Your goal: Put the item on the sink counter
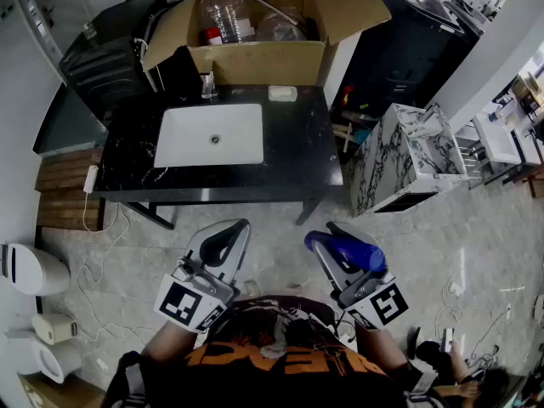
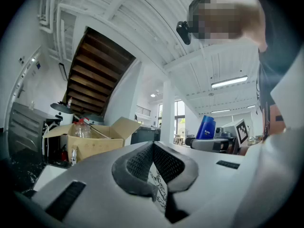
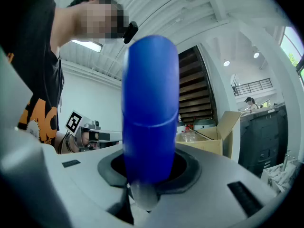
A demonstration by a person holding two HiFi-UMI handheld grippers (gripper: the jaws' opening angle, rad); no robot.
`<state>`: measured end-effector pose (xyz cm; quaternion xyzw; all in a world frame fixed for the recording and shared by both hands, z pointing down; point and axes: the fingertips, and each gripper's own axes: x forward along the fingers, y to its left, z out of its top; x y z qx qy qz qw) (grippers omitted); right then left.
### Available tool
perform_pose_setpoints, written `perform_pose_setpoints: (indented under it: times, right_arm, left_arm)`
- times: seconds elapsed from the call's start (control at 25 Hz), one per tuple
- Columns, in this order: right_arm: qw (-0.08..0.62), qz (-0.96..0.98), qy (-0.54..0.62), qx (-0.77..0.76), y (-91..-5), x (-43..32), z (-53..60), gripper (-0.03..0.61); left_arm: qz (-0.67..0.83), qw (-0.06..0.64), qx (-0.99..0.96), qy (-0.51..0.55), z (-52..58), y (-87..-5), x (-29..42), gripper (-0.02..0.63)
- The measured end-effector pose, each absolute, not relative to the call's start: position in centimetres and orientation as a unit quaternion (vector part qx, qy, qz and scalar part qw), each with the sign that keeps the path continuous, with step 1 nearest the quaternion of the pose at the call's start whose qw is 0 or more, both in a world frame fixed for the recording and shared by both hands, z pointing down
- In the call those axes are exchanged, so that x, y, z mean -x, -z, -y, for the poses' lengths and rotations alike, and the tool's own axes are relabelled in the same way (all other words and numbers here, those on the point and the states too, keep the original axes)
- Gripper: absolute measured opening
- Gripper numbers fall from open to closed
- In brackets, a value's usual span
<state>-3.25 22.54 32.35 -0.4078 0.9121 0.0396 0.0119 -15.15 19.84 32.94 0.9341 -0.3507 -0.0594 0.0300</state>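
Note:
A blue bottle [image 1: 350, 249] sits between the jaws of my right gripper [image 1: 330, 235], which is shut on it; in the right gripper view the blue bottle [image 3: 151, 108] stands upright and fills the middle, hiding the right gripper [image 3: 149, 172] tips. My left gripper [image 1: 239, 226] is level beside it, shut with nothing in it; its pads [image 2: 142, 163] meet at the tip. The blue bottle [image 2: 205, 127] also shows off to the right in the left gripper view. The black sink counter [image 1: 293, 147] with a white basin [image 1: 210, 134] lies ahead, apart from both grippers.
An open cardboard box [image 1: 255, 58] holding plastic bottles stands at the counter's back edge. A faucet [image 1: 207, 83] and a soap dish [image 1: 283, 93] sit behind the basin. A marble-patterned cabinet [image 1: 399, 164] stands to the right, wooden steps [image 1: 64, 189] and floor cables [image 1: 93, 287] to the left.

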Motion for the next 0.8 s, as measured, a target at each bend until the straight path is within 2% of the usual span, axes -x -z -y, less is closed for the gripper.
perform_pose_setpoints:
  times: [0.44, 0.8]
  right_arm:
    - [0.016, -0.907, -0.041, 0.418, -33.6, 6.8, -23.2, 0.137]
    - [0.063, -0.905, -0.007, 0.422, -31.9, 8.5, -23.0, 0.138]
  left_arm:
    - [0.343, 0.031, -0.937, 0.055, -20.4, -34.1, 18.7, 0.018]
    - [0.350, 0.028, -0.934, 0.061, -20.9, -34.3, 21.7, 0.018]
